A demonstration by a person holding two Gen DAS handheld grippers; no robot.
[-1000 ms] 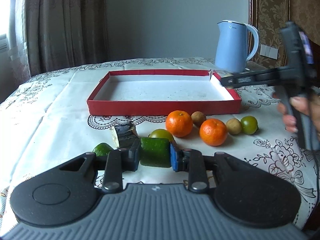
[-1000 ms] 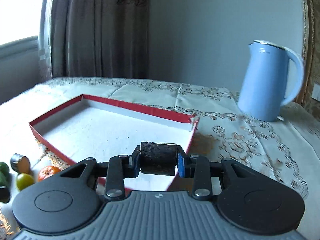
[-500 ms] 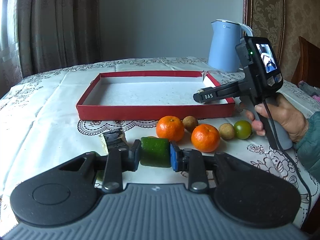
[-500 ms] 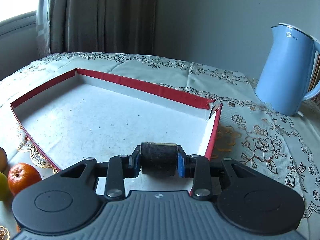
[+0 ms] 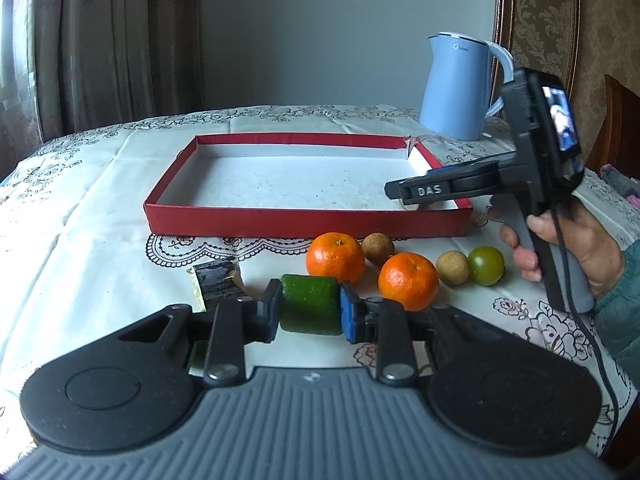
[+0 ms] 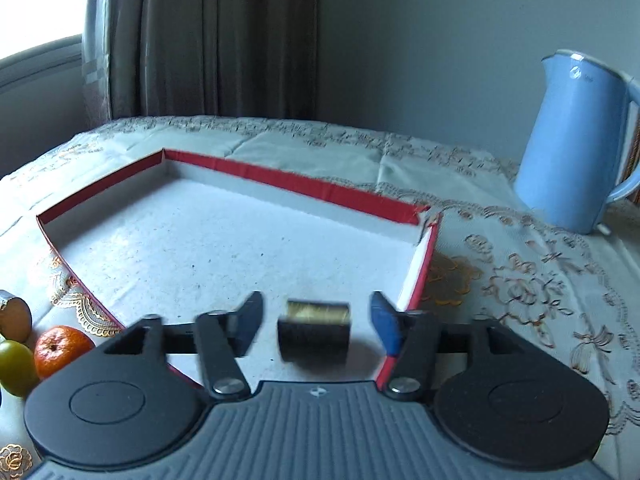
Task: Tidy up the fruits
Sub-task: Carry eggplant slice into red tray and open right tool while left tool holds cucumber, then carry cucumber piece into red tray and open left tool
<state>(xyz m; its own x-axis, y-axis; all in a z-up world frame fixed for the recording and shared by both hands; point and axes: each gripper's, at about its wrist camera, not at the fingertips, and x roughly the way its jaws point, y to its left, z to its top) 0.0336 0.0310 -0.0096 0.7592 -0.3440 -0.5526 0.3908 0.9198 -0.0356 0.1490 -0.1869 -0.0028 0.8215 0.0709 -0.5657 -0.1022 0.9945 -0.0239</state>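
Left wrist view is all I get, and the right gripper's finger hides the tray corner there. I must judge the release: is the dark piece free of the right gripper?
Observer: Yes. The right gripper has its jaws opening; the dark piece sits between them, and neither pad touches it.
Operator: Is it inside the tray?
Observer: It is over the white inside of the red tray, near the right wall. Blur hides whether it rests there.

home dining room

domestic setting: table under an embroidered floral tablecloth (image 5: 100,184), heavy brown curtains (image 5: 100,40) by a window, blue electric kettle (image 5: 460,88), damask wallpaper (image 5: 600,20), carved wooden chair back (image 5: 616,120) at right.
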